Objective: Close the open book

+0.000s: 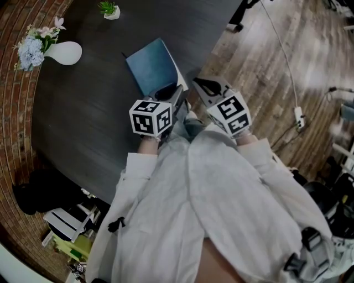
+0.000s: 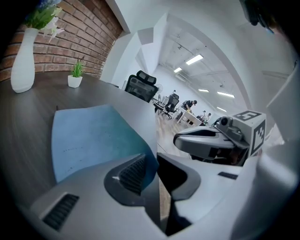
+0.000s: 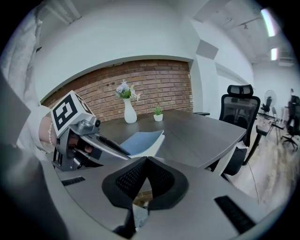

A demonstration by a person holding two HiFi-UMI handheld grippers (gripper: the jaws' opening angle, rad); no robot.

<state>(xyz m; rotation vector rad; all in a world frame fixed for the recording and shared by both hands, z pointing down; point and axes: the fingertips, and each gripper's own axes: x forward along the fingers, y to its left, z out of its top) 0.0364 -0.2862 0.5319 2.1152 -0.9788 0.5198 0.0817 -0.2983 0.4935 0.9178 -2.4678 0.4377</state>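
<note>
A blue book (image 1: 154, 67) lies near the tabletop's (image 1: 83, 105) edge, its cover (image 2: 89, 136) down over the pages (image 3: 155, 143); it looks closed or very nearly so. It appears a light, thin volume with a flexible cover that bows rather than stays flat, smooth enough to slip under a loose pinch. The free near corner, away from the spine, seems the best place to take hold. That corner sits right at the left gripper (image 2: 154, 161), whose jaws stand narrowly apart, the cover's edge lying against the inner face of one pad without a visible squeeze. The right gripper (image 3: 146, 164) hangs just beside it, off the book's near right corner and clear of the pages, its jaws pressed together on nothing. A vase (image 1: 65, 53) of flowers and a small plant (image 1: 109, 9) stand well apart at the tabletop's far side.
</note>
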